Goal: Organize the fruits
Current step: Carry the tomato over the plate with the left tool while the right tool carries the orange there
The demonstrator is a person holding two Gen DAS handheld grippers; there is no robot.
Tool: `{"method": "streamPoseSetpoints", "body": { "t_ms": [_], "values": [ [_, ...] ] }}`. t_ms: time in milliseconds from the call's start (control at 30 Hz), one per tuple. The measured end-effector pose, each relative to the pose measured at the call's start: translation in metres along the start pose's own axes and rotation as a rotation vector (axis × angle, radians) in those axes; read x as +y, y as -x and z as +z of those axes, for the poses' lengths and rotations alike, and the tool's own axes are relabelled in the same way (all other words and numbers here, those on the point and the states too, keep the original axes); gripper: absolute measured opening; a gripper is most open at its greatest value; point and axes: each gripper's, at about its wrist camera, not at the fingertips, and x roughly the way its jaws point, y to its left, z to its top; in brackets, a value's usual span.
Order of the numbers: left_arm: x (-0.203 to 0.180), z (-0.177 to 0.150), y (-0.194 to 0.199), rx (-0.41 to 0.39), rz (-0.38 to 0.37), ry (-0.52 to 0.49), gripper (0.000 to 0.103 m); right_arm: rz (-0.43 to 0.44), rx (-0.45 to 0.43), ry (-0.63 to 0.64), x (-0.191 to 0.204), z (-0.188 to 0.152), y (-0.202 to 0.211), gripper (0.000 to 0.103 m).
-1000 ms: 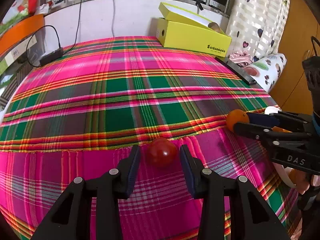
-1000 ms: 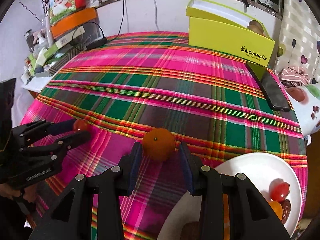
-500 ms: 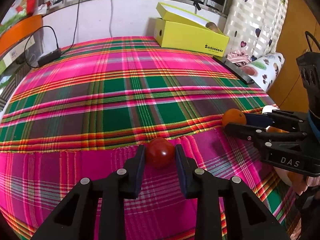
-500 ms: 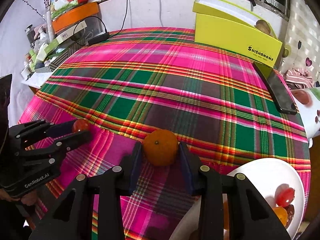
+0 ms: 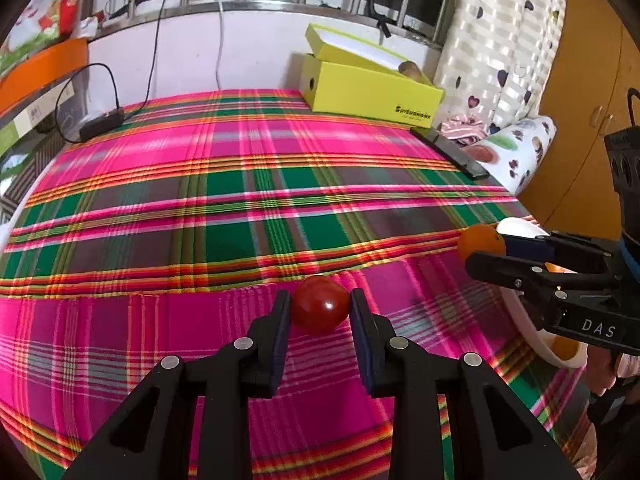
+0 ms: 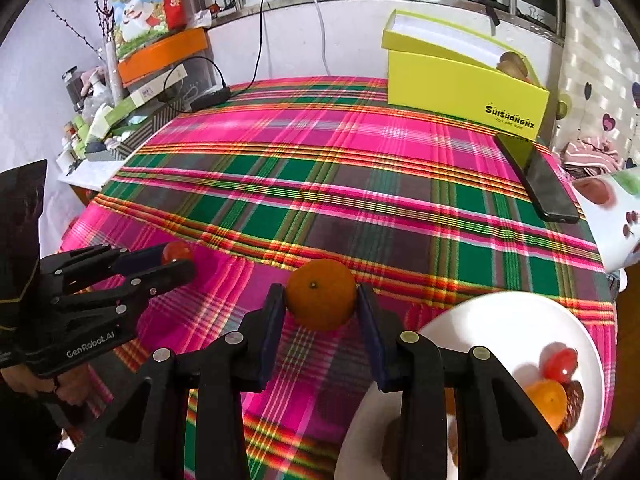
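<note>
Red and glossy, the tomato sits clenched between the pads of the left gripper, low over the plaid tablecloth. Squeezing harder could split its skin (it looks soft).

From the right wrist, the right gripper grasps the orange at its sides, just beside the white plate that already holds small fruits. The round orange could roll out of the pads, or, dropped from height, knock those fruits off the plate's rim.

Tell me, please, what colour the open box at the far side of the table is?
Yellow-green box, white inside; clearest in the right wrist view.
</note>
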Motion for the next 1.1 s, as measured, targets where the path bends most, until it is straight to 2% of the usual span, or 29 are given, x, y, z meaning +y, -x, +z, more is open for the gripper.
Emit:
{"method": "streamPoseSetpoints", "body": {
  "t_ms": [433, 1100],
  "values": [
    [-0.044, -0.004, 0.018, -0.018, -0.063, -0.069, 0.039, -0.031, -0.062, -0.043, -0.016, -0.027, 0.050, 0.038],
    [-0.129, -0.003, 0.020, -0.018, -0.192, -0.226, 0.039, -0.154, -0.111, -0.187, -0.081, -0.071, 0.110, 0.038]
  ]
}}
